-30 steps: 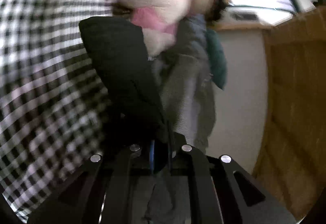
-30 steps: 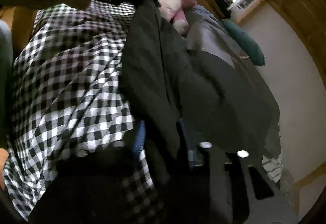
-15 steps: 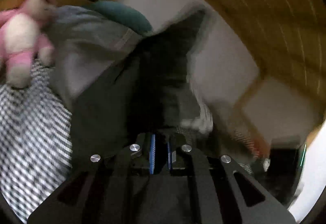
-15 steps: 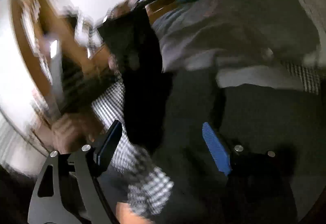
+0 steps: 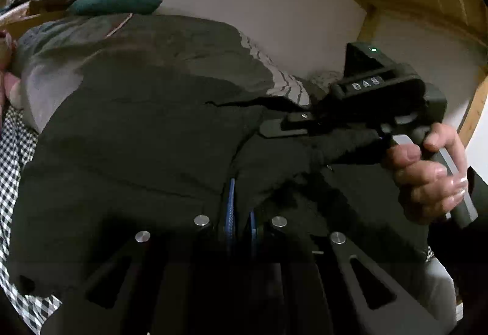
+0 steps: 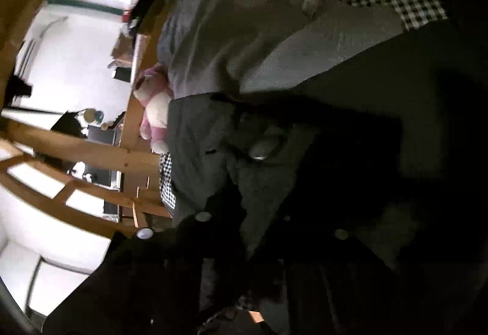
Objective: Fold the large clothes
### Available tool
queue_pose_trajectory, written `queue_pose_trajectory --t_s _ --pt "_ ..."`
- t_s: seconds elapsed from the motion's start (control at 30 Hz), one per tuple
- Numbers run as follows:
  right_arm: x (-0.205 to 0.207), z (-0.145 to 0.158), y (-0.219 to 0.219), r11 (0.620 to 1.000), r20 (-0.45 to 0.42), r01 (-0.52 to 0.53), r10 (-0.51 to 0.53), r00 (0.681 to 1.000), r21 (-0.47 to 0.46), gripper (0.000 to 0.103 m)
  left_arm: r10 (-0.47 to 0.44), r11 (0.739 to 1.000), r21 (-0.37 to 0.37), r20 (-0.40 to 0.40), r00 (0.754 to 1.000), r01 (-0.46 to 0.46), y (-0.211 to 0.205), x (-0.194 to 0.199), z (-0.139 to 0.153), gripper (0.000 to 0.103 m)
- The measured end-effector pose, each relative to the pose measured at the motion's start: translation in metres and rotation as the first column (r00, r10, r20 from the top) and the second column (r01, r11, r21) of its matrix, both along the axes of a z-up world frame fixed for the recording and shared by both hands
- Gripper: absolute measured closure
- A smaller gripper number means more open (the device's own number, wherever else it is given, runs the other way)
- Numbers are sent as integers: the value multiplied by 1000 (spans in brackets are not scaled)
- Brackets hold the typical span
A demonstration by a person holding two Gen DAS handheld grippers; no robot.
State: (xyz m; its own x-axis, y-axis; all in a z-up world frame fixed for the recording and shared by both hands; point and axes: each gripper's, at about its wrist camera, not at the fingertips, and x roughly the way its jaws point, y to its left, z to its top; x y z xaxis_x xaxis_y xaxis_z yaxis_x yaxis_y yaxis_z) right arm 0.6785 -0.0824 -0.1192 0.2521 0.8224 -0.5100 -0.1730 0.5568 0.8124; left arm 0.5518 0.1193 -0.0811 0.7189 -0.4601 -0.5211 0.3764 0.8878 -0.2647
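Observation:
A large dark garment [image 5: 137, 152] lies spread on the bed with the checked cover [image 5: 12, 158]. My left gripper [image 5: 239, 213] is shut on a fold of it, blue pads pressed to the cloth. My right gripper [image 5: 274, 127] shows in the left wrist view, held by a hand, its fingers on the garment's far right part. In the right wrist view the dark garment [image 6: 274, 182] covers the gripper's fingers, so the jaws are hidden.
A grey duvet [image 5: 128, 42] and a teal pillow [image 5: 116, 1] lie behind the garment by the white wall. A pink plush toy [image 6: 154, 109] sits by the wooden bed rail [image 6: 91, 152]. Wooden framing runs overhead.
Both grippers swung the garment from hanging in the air down onto the bed. The right gripper, open half a second ago, now lies in the cloth on the right.

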Motion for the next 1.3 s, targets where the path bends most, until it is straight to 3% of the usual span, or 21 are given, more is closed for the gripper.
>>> queue_pose_trajectory --t_s 0.1,0.23,0.27,0.3,0.37,0.47,0.57,0.73,0.87,0.93,1.0,1.03,1.07,1.13,1.2,1.23,1.3 --pt "-12 15 -17 1000 49 -6 5 999 14 96 -23 1000 16 32 999 22 -10 -5 9 92" --pt "-30 49 -68 1000 138 -1 4 990 -19 96 -75 995 -60 19 997 76 -28 -15 35 84" --pt "-33 53 -82 999 146 17 -12 989 -35 96 -95 991 -98 7 995 95 -33 -20 46 74" --pt "-36 57 -102 997 153 51 -42 987 -53 96 -101 987 -121 5 995 101 -37 -23 54 50" --pt "-40 58 -137 993 144 102 -91 985 -66 96 -137 976 -172 13 991 137 -44 -36 77 31" --pt "-50 55 -193 980 140 167 -152 978 -107 96 -153 973 -167 40 987 157 -56 -56 103 29" --pt "-61 40 -243 966 115 218 -203 973 -140 96 -104 990 -94 63 993 110 -71 -45 113 22" --pt "-73 -6 -299 955 27 238 -238 971 -179 96 -23 1000 0 -30 999 23 -109 10 77 22" --pt "-77 -56 -316 950 -52 229 -245 968 -212 96 13 987 161 -138 990 9 -167 51 18 22" --pt "-78 -78 -325 944 -83 242 -265 961 -223 96 35 982 189 -234 972 10 -178 74 -18 22" --pt "-80 -93 -337 939 -79 255 -279 957 -231 85 50 980 200 -286 957 8 -178 90 -45 22" --pt "-84 -95 -345 942 -78 261 -282 956 -212 83 54 977 214 -283 958 8 -180 89 -49 22" --pt "-87 -92 -350 933 -65 271 -294 954 -238 73 56 970 244 -262 963 10 -183 88 -52 22" --pt "-98 -71 -358 856 44 328 -340 939 -399 58 64 957 289 -238 969 7 -185 84 -54 22" --pt "-110 -45 -359 704 182 408 -376 908 -581 22 71 950 311 -231 970 4 -186 87 -58 21" --pt "-117 -29 -355 636 266 456 -376 888 -623 15 76 947 322 -224 972 0 -188 89 -61 20" --pt "-122 -11 -332 617 346 472 -321 882 -630 13 88 937 349 -209 974 -10 -192 87 -65 18"
